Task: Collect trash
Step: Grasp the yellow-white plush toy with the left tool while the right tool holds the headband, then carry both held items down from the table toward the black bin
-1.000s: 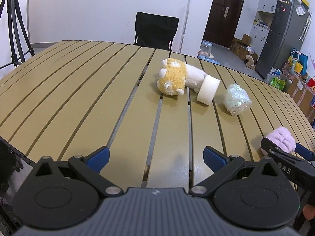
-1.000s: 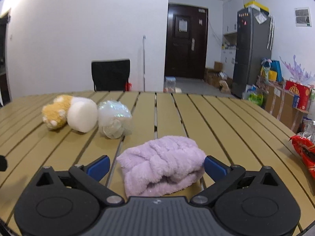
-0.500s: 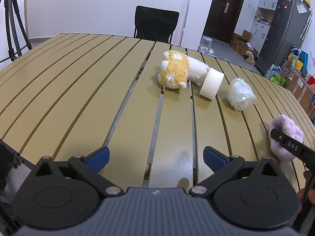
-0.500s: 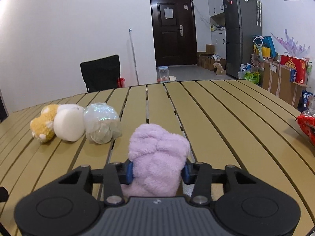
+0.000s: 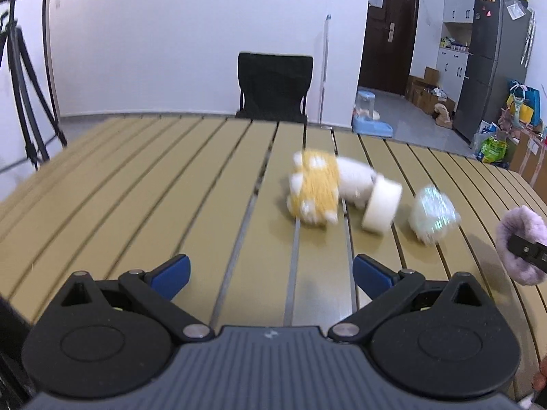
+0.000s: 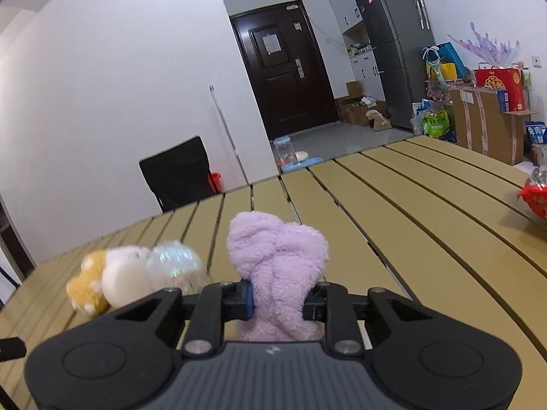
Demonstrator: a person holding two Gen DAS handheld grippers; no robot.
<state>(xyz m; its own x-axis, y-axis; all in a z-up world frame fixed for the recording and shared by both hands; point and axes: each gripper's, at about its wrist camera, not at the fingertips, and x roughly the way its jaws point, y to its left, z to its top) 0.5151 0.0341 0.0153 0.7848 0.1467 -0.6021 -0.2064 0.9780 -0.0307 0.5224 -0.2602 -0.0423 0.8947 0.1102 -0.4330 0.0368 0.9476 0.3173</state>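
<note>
My right gripper (image 6: 277, 299) is shut on a fluffy lilac cloth (image 6: 277, 256), which bulges up between the pads, lifted off the slatted table (image 6: 410, 212). In the left wrist view the same lilac cloth (image 5: 519, 235) shows at the far right, with a black finger of the right gripper across it. My left gripper (image 5: 270, 273) stands open over bare slats, nothing between its blue pads. Ahead of it lie a yellow-and-white plush toy (image 5: 314, 188), a white roll (image 5: 381, 205) and a crumpled clear plastic wad (image 5: 432, 215).
A black chair (image 5: 273, 85) stands behind the table's far edge. A tripod (image 5: 20, 78) is at the left. A red snack packet (image 6: 535, 198) lies at the table's right edge. Fridge, door and boxes fill the room behind.
The right gripper closed on the lilac cloth, squeezed it into a bunch and rolled while raising it. The left gripper rose and tilted up a little, staying open.
</note>
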